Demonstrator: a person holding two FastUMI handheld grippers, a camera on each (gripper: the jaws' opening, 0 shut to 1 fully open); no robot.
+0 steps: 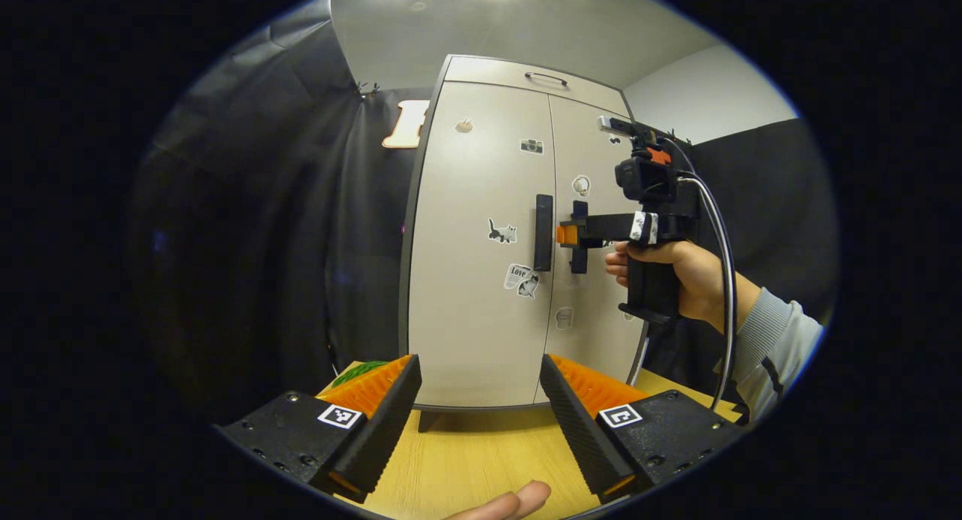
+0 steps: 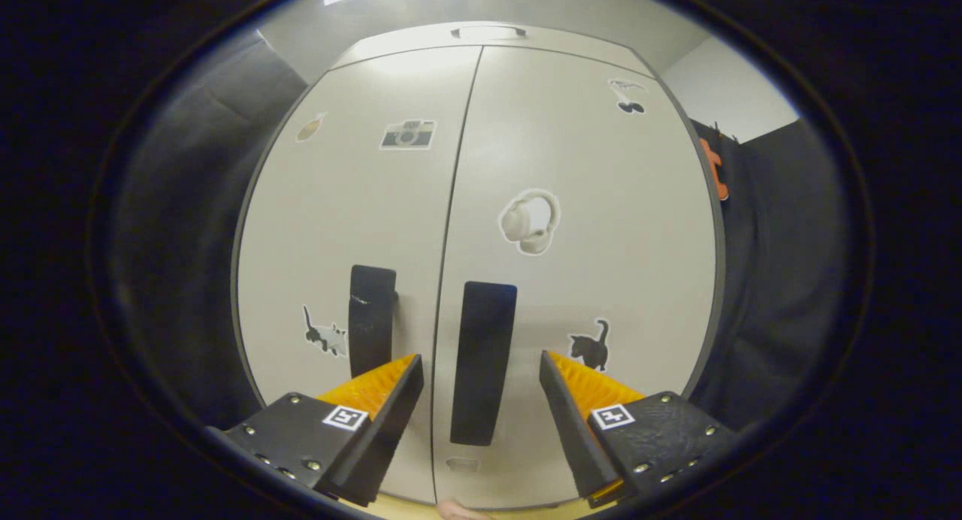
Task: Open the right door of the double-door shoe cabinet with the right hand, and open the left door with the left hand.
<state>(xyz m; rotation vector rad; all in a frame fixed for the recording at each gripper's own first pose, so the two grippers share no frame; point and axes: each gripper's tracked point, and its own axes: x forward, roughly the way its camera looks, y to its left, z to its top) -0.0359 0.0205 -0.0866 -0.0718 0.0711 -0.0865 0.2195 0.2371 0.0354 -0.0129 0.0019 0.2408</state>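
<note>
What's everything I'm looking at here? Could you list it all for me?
Pale grey double-door shoe cabinet: one, doors shut, on the table.
Black vertical door handles: two, beside the centre seam.
Picture stickers: several, on both doors.
Light wooden table: one, under the cabinet.
Right gripper: one, at the right door's handle, held by a hand in a grey sleeve.
Left gripper: one, open, back from the cabinet.
</note>
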